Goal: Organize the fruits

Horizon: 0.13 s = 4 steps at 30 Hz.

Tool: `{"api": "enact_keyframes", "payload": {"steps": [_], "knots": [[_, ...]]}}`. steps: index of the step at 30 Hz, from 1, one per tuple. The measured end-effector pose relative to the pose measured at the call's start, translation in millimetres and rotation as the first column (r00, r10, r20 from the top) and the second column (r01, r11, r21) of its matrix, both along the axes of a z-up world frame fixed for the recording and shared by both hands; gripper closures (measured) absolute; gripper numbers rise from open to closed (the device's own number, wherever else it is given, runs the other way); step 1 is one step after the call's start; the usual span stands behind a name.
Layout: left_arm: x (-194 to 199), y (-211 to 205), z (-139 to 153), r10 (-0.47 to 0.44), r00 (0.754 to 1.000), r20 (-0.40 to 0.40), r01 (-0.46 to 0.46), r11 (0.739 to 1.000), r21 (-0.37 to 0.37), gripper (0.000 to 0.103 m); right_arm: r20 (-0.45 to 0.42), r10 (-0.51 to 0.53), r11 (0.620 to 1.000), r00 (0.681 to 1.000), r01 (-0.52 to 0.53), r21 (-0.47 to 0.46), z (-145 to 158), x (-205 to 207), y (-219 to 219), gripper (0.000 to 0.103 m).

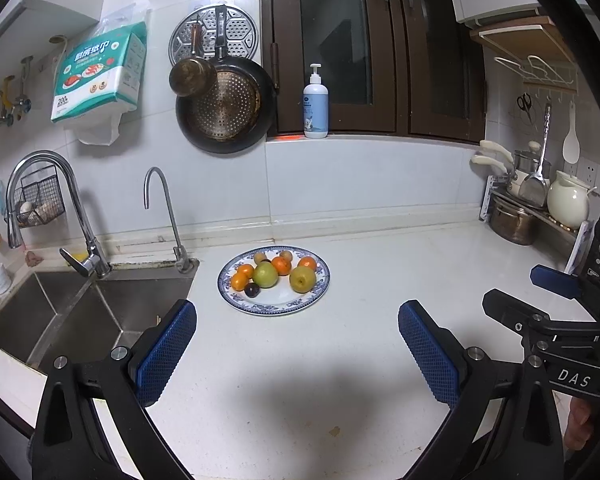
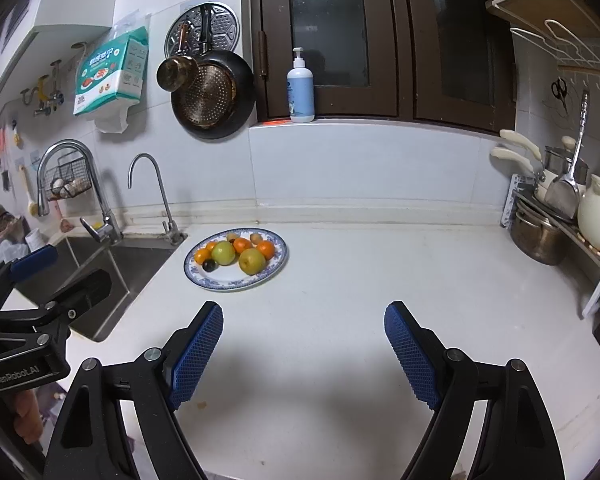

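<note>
Left wrist view: the left claw (image 1: 298, 354) stands wide apart with nothing between its blue pads, poised above the bare white table (image 1: 380, 320). Beyond it, a blue-patterned plate (image 1: 276, 307) rests on the table just right of the sink (image 1: 80, 320). The plate carries two yellow-green apples (image 1: 265, 274), several oranges (image 1: 281, 265), one dark plum (image 1: 251, 290) at the near left rim, and small brownish fruits at the back. The right claw (image 1: 540, 292) shows at the right edge, its fingers spread and empty.

Right wrist view: the right claw (image 2: 304, 354) is open, holding nothing, over the table. The plate (image 2: 236, 282) lies ahead and to the left, well apart from the pads. The left claw (image 2: 56, 276) appears at the left edge, above the sink corner, also open.
</note>
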<state>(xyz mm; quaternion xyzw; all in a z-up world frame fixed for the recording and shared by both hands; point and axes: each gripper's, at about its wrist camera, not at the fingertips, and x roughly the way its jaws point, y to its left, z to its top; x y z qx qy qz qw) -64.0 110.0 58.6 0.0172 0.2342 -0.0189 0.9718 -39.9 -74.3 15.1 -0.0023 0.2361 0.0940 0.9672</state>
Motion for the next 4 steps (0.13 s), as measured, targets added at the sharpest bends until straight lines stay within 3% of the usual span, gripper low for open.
{"api": "enact_keyframes", "payload": {"steps": [4], "knots": [[1.5,2.5,-1.1,-0.003,1.0,-0.007,0.002,1.0,-0.002,0.0,-0.001,0.002,1.0,1.0,-0.002,0.001,-0.3,0.0,-0.1,0.019]]}}
